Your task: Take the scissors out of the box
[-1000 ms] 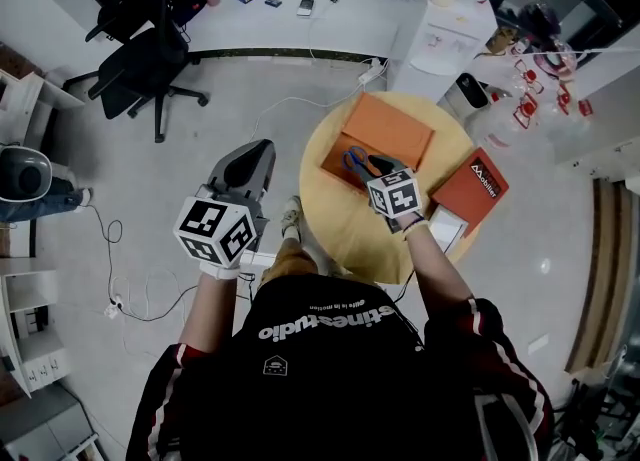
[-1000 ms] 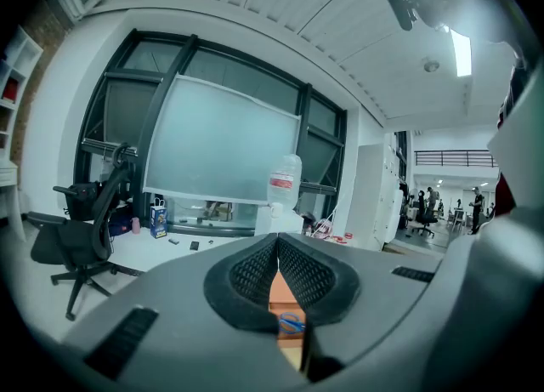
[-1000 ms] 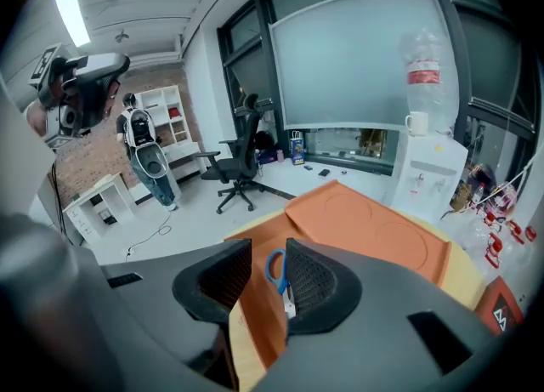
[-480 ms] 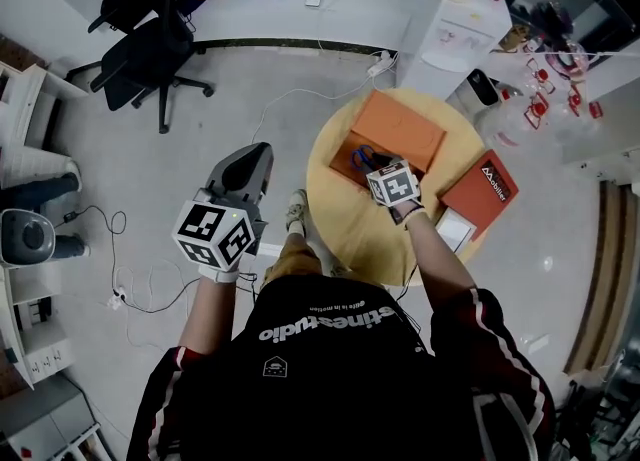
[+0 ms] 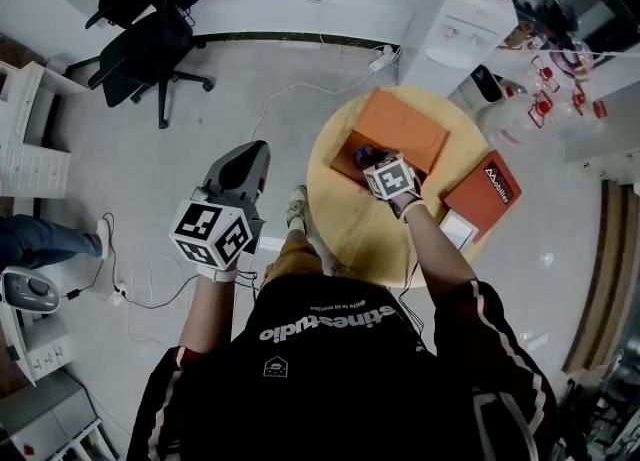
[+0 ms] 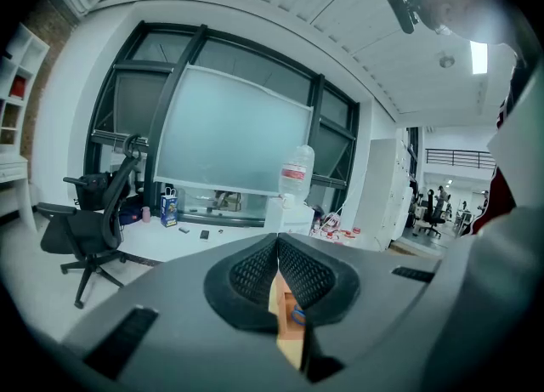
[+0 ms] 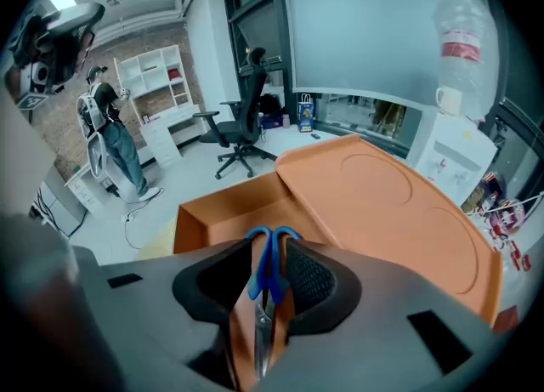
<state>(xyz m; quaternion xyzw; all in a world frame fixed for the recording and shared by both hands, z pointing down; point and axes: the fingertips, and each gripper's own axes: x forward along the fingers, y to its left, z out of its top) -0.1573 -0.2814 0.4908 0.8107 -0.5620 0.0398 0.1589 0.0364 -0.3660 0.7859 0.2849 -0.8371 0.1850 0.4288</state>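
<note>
An open orange box [image 5: 400, 124] rests on a round wooden table [image 5: 350, 229]. Blue-handled scissors [image 5: 358, 156] lie at the box's near-left corner. My right gripper [image 5: 372, 161] reaches into that corner, its marker cube covering most of it. In the right gripper view the scissors [image 7: 265, 271] run lengthwise between the jaws, and the right gripper [image 7: 269, 244] is shut on their handles, with the box wall [image 7: 221, 207] just beyond. My left gripper [image 5: 250, 154] hangs over the floor left of the table. The left gripper [image 6: 278, 241] is shut and holds nothing.
A red-orange flat box [image 5: 484, 189] and a white card [image 5: 455, 231] lie on the table's right edge. A black office chair [image 5: 150, 49] stands at the far left, a white water dispenser [image 5: 460, 19] behind the table. Cables [image 5: 120, 289] trail on the floor.
My right gripper moved forward from the table's middle into the box and now has the scissors between its jaws. The left gripper stayed where it was.
</note>
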